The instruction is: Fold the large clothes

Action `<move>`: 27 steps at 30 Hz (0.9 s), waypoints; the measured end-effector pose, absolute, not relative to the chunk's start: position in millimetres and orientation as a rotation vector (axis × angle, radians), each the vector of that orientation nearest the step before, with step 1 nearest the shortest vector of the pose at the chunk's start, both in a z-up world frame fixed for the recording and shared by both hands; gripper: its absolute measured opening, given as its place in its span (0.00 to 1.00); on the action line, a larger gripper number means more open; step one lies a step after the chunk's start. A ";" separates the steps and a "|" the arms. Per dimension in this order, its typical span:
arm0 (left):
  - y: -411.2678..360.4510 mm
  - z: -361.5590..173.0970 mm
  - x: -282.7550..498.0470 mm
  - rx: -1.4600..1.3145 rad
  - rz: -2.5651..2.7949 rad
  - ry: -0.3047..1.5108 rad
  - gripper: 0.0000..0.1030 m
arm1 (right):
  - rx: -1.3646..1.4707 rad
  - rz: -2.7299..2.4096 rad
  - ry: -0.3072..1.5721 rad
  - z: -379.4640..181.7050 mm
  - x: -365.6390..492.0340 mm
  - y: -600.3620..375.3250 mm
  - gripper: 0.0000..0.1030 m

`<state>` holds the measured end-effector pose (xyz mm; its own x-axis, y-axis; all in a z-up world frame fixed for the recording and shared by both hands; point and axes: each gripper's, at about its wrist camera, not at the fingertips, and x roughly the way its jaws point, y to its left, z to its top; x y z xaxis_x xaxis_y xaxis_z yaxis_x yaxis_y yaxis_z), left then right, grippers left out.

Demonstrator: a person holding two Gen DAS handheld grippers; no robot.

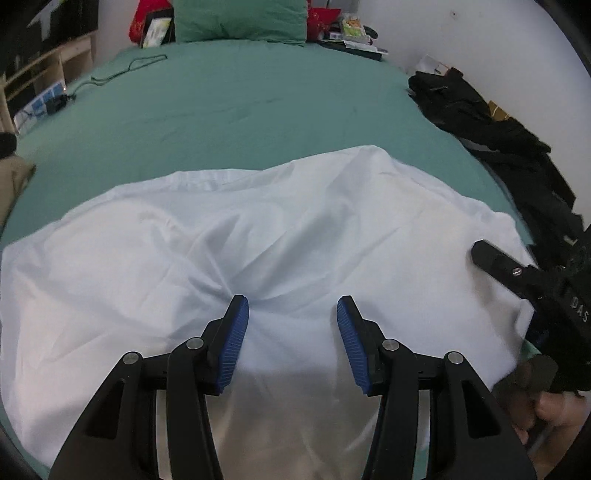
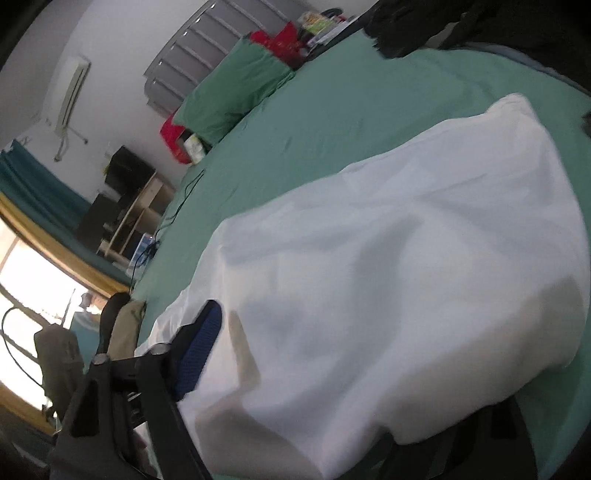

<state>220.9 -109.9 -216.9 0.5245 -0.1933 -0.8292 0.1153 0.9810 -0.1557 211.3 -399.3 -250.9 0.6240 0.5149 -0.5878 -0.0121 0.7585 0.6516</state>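
A large white garment (image 1: 258, 229) lies spread and creased across the near part of a green bed sheet (image 1: 240, 103). My left gripper (image 1: 292, 314) is open just over its near middle, blue pads well apart, and creases run in toward the gap. At the garment's right edge my right gripper shows one black finger (image 1: 487, 258) on top of the cloth. In the right wrist view the garment (image 2: 406, 240) drapes across the right gripper (image 2: 303, 332). Its left blue pad (image 2: 199, 350) shows beside the cloth edge; the other finger is hidden under the fabric.
A green pillow (image 1: 240, 18) and red and boxed clutter sit at the head of the bed. Black clothes (image 1: 498, 136) are piled along the right side by the wall. A thin cable (image 1: 129, 66) trails at the far left. A person's hand (image 1: 546, 410) holds the right gripper.
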 end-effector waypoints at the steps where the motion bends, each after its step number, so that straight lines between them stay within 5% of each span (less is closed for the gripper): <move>1: -111.3 -217.2 221.1 -0.082 -0.182 1.002 0.55 | 0.657 0.346 0.865 -252.7 211.9 -397.6 0.34; 7: -116.8 -220.7 223.7 -0.055 -0.167 1.007 0.58 | 0.562 0.342 0.843 -236.0 209.2 -385.6 0.18; 27: 9.6 -148.2 184.4 -0.127 -0.124 0.843 0.58 | 0.108 0.266 0.772 -161.9 198.9 -292.2 0.16</move>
